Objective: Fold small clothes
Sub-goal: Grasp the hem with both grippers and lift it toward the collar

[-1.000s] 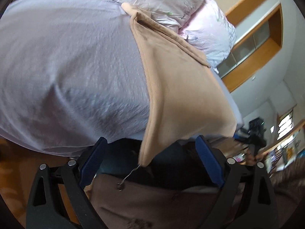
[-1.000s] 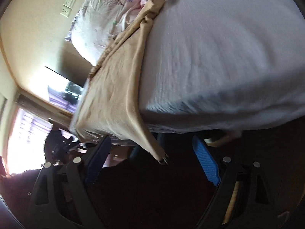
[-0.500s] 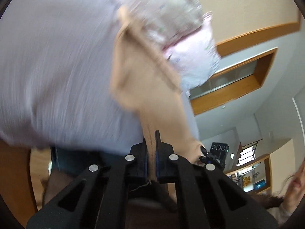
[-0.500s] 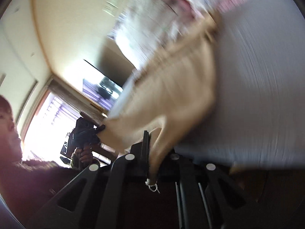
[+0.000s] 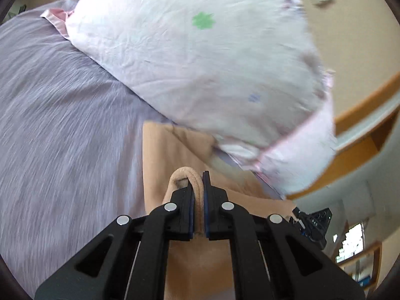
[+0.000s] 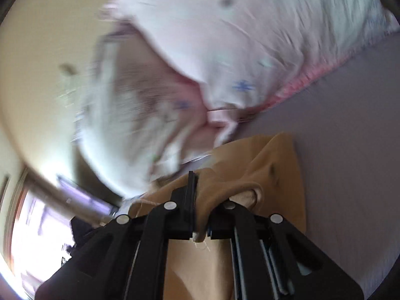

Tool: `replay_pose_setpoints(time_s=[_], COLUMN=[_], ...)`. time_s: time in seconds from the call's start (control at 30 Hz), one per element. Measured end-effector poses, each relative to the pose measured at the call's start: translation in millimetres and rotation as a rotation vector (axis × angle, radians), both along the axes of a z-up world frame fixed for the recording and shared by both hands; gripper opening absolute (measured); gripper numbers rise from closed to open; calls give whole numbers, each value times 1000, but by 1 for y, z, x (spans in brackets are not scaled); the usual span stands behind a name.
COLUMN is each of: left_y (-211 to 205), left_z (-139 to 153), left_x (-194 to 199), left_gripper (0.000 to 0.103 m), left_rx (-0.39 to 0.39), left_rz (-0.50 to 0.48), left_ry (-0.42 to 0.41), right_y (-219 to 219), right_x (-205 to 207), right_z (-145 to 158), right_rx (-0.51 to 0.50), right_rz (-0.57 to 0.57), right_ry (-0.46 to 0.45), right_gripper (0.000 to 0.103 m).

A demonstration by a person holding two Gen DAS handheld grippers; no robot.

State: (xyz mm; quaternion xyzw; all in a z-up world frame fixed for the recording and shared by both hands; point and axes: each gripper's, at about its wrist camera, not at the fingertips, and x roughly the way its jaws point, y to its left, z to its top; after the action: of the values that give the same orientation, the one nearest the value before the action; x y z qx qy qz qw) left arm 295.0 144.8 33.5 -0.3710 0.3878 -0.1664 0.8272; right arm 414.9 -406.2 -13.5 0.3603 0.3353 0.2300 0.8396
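I clamp each tan garment (image 5: 160,155) corner in my left hand-held gripper (image 5: 198,200) and right hand-held gripper (image 6: 200,207), carrying the edge toward the pillow (image 5: 200,62) to fold it.

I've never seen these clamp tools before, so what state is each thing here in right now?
Left gripper: jaws shut on the tan cloth garment.
Right gripper: jaws shut on the same garment.
Tan cloth garment: doubled over on the bed, far edge by the pillow.
Pale floral pillow: lying on the lavender bedsheet.

A home bedroom: a bed covered in a lavender cotton sheet (image 5: 62,125) carries a plump pale-pink pillow with small flower prints (image 5: 200,62) at its head, against a cream wall, beside wooden trim (image 5: 362,105).
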Motion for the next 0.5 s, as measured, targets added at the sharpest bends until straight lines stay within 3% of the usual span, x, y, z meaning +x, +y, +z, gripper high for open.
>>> replay_pose_setpoints(time_s=[0.13,0.23,0.37,0.43,0.47,0.5], left_y=[-7,-1,17,30,41,48], left_z=[-4,-17,-37,-42,-40,-37], left_x=[41,62,68,64,58,54], left_gripper=[5,5,7,27,62,81], left_rx=[2,-73,-262,-324,-332,-323], left_rz=[-3,2,43,102,159,195], left_ry=[37,109,177,170,140,117], right_y=[1,2,0,-9,-12,-14], right_x=[37,54,63,62,64,65], right_z=[-17,-30,-42,-45,-47,-47], right_rx=[42,17,14,36,37,31], right_rz=[-73,-102,-162,-193,-201,-211], right_ry=[62,140,188,190,192,194], right_gripper=[7,8,33,38,42,47])
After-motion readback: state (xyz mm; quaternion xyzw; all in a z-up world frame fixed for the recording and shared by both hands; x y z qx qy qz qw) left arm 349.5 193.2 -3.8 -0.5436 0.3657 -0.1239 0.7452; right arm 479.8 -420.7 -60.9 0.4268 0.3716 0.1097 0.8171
